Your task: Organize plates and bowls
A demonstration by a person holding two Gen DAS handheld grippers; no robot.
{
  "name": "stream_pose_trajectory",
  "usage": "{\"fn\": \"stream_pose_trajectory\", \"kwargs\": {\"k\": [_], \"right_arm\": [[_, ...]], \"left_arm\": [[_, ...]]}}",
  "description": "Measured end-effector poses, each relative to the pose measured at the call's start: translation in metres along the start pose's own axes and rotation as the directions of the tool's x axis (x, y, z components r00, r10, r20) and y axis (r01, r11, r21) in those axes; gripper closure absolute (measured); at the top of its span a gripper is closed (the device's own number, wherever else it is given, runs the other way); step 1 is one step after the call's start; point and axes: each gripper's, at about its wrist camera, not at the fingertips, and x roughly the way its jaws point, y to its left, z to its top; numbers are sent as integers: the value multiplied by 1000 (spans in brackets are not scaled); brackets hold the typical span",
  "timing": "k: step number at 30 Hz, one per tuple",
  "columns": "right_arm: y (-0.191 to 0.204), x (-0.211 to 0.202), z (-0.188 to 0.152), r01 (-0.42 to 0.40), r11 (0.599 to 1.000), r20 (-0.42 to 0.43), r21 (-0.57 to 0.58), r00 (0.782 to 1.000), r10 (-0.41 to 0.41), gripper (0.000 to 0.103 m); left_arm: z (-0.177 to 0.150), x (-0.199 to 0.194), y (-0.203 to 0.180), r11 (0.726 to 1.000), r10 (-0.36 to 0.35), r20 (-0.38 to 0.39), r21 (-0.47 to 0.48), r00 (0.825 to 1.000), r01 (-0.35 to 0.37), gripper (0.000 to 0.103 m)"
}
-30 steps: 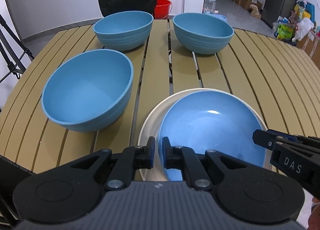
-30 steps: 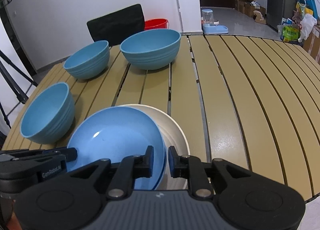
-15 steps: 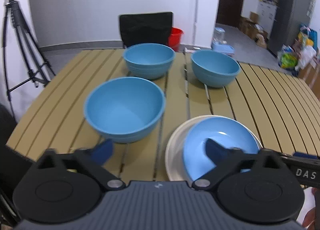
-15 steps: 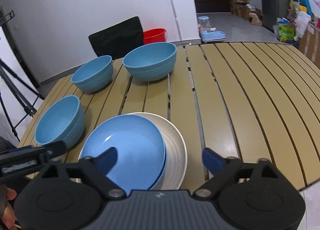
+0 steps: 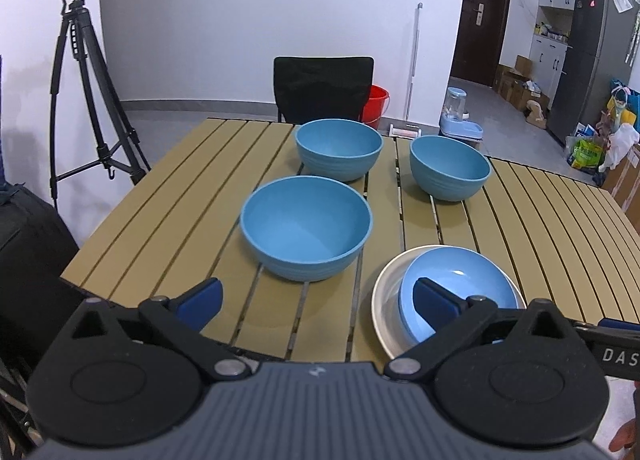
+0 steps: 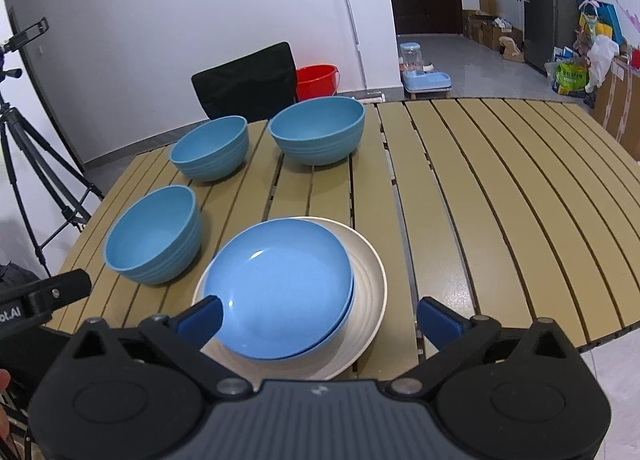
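I see a shiny, shallow blue plastic plate (image 6: 280, 288) sitting inside a bigger round cream plate (image 6: 366, 292) on the tan slatted table (image 6: 500, 220), low in the middle of the right wrist frame. Three deep blue plastic bowls (image 6: 154, 234) stand apart from each other above and left of it. My right claw (image 6: 318, 318) hangs just over the near edge of the plates, its blue tips spread wide, holding nothing. In the left wrist frame the plates sit at lower right. My left claw (image 5: 316, 296) is spread wide too, holding nothing, with the nearest bowl (image 5: 306, 226) just above it.
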Motion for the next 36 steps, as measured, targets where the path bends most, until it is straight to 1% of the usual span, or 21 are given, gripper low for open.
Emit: {"fn": "stream_pose_trajectory", "kwargs": {"k": [10,15,19,26,31,36], "right_arm": [[17,-35,-5,3,1000,36,-31,999,-2,0],[28,-44,-5,6,998,42,-56,999,-4,0],[36,-45,-3,14,997,41,-77,999,-10,0],[55,-33,10,3,994,34,-107,999,1,0],[71,-10,24,-10,991,14,-134,1000,12,0],[85,18,37,-24,986,-15,-165,1000,22,0]], "left_arm": [[2,-24,30,998,36,12,-43,999,-36,0],[4,-29,45,997,46,16,-66,999,-45,0],[11,-31,60,995,68,17,-80,998,-66,0],[21,-16,92,986,128,0,-110,992,-127,0],[30,5,105,981,151,-21,-120,988,-152,0],[39,34,109,979,163,-48,-112,985,-168,0]]}}
